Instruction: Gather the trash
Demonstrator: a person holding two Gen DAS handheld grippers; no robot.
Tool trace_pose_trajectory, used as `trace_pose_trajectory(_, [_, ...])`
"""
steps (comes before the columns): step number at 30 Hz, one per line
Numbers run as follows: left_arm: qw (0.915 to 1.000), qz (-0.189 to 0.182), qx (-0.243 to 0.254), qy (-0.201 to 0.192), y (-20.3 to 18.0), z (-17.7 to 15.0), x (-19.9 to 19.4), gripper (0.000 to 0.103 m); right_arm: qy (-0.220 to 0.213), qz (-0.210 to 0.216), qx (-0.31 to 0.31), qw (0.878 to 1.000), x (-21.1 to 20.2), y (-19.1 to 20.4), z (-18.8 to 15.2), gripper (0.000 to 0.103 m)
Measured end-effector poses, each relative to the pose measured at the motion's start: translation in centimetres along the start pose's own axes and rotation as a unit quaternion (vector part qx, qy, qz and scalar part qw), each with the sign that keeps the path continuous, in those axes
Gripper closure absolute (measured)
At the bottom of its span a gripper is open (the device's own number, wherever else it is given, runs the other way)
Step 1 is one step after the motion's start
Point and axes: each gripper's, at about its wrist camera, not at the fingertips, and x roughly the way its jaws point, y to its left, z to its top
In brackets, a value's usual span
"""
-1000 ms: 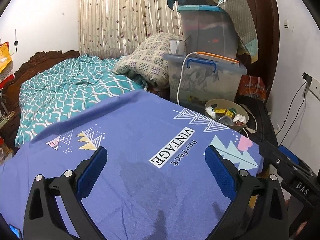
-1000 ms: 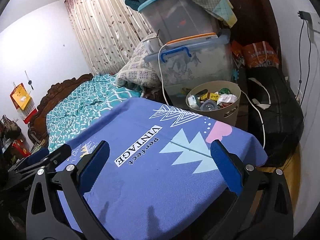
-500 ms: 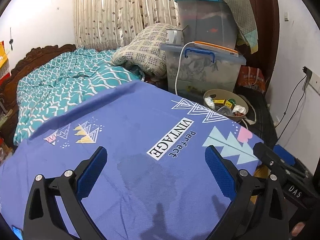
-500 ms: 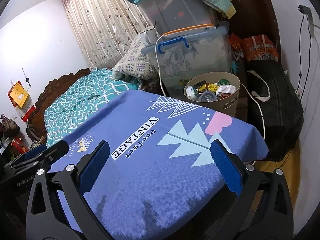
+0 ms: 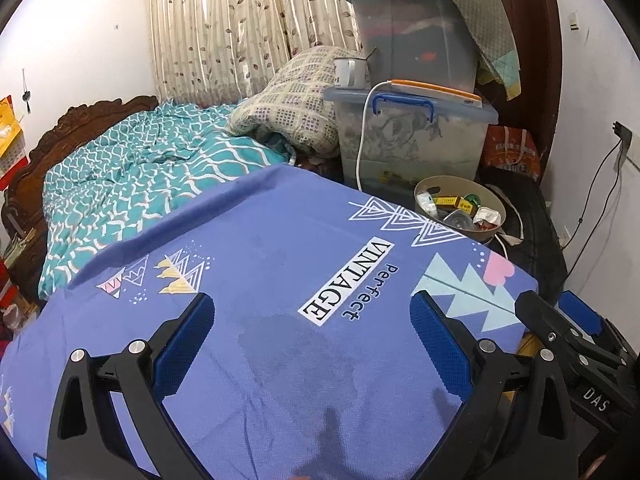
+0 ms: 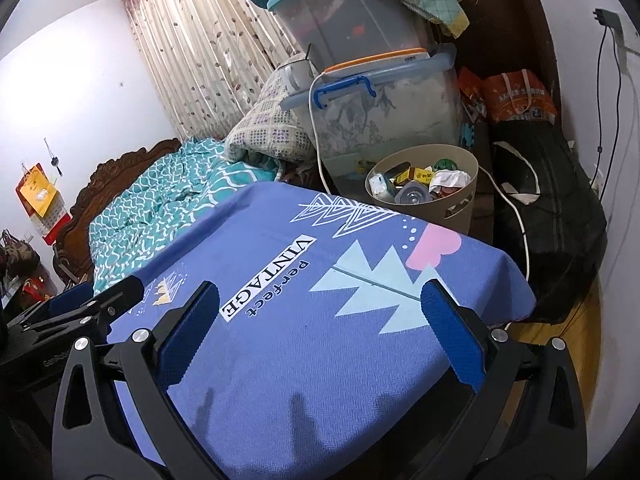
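Note:
A beige waste bin (image 5: 489,234) (image 6: 460,204) stands on the floor past the table's far right corner, holding yellow boxes, crumpled paper and a plastic lid. The table wears a blue cloth (image 5: 280,280) (image 6: 304,320) printed "Perfect VINTAGE", and no loose trash shows on it. My left gripper (image 5: 312,336) hovers open over the near part of the cloth with nothing between its fingers. My right gripper (image 6: 320,328) is open and empty too, over the cloth's right side. Each gripper shows at the edge of the other's view.
Stacked clear storage boxes (image 5: 412,132) with a white cable and a mug (image 5: 350,72) stand behind the bin. A black bag (image 6: 552,216) and an orange bag (image 6: 516,96) sit at the right wall. A bed with teal bedding (image 5: 140,184) lies to the left.
Both grippers have drawn back and risen a little, so the bin looks smaller and farther in the views. Both stay open and empty.

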Motion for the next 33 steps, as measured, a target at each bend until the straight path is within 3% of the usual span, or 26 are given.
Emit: trace_pose_trajectory(33, [0.9997, 0.013, 0.015, 0.017, -1.03, -0.51, 0.74, 0.009, -0.009, -0.002, 0.012, 1.000, -0.44, -0.63, -0.13, 0.003])
